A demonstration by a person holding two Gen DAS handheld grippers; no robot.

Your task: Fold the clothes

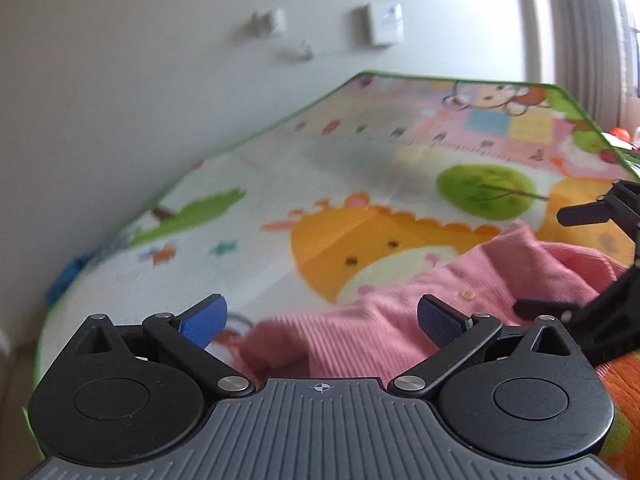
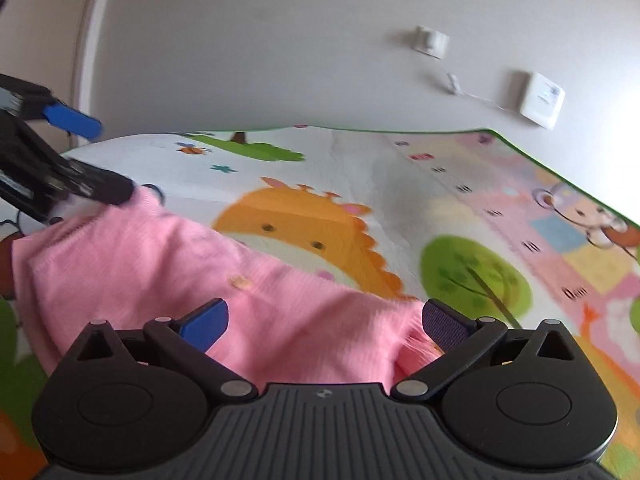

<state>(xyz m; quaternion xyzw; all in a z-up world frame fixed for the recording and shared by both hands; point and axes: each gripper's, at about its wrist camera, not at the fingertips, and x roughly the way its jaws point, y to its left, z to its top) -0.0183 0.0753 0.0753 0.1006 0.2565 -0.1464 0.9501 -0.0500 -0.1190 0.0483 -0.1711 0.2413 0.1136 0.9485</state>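
— How are the jaws set?
— Both are spread wide; nothing is gripped by the left gripper (image 1: 322,322) or the right gripper (image 2: 325,326).
— And what is seen, relative to the play mat (image 2: 400,184)?
— The mat is laid against the white wall (image 2: 280,40). On it the pink garment (image 2: 168,256) is spread (ribbed, rumpled), a small button (image 2: 239,281) on its front.

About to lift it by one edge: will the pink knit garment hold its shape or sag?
Likely floppy: the pink knit garment already lies in soft humps on the play mat. Probably light, since it looks thin. Its ribbed knit should grip rather than slip.
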